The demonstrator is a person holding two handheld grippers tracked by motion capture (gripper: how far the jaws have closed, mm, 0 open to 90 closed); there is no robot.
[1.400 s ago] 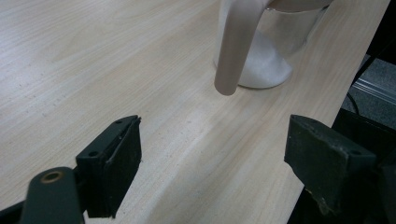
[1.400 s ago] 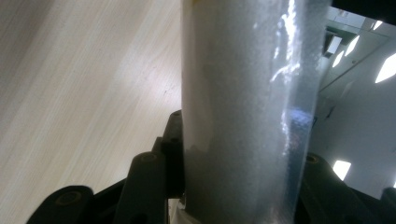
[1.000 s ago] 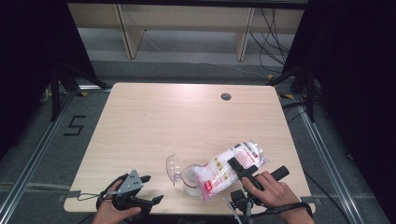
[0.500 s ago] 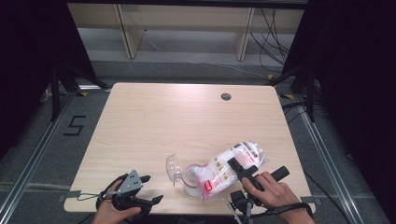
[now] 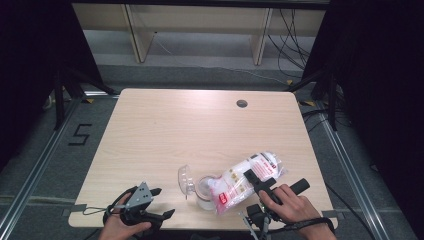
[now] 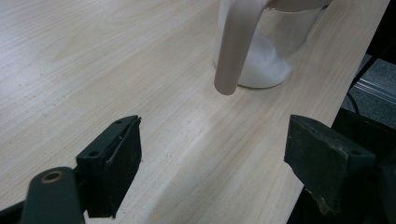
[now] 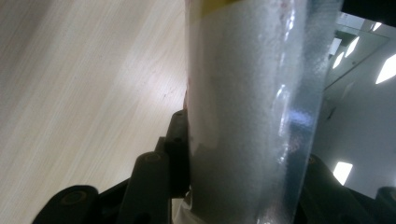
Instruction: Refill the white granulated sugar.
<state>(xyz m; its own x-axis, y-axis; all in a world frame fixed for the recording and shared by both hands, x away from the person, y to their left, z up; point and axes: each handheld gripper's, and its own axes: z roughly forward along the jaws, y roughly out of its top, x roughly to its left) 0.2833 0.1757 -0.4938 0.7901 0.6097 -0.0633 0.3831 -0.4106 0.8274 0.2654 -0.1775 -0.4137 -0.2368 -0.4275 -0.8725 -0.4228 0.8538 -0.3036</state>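
The clear plastic bag of white granules with a red-and-white label [image 5: 247,180] lay tilted in the right gripper [image 5: 256,181], its lower end tipped over the mouth of the clear glass jar [image 5: 204,191], and the gripper's black jaws pressed on the bag from both sides, as the right gripper view showed with the bag [image 7: 247,112] filling the space between them. The jar stood near the front edge of the table, just beside the bag and touching it, with its clear hinged lid [image 5: 185,179] swung open to its left; in the left gripper view a heap of white granules sat in the bottom of the jar [image 6: 266,56]. The left gripper [image 5: 159,204] rested at the front left corner with its jaws wide apart and nothing between them. The pale wooden table [image 5: 200,125] carried a small dark round cable hole [image 5: 242,103] near its far edge; beyond it ran a grey floor and light wooden shelving [image 5: 200,20] flanked by black curtains. Against the earlier frames, bag, jar and both hands kept their places.
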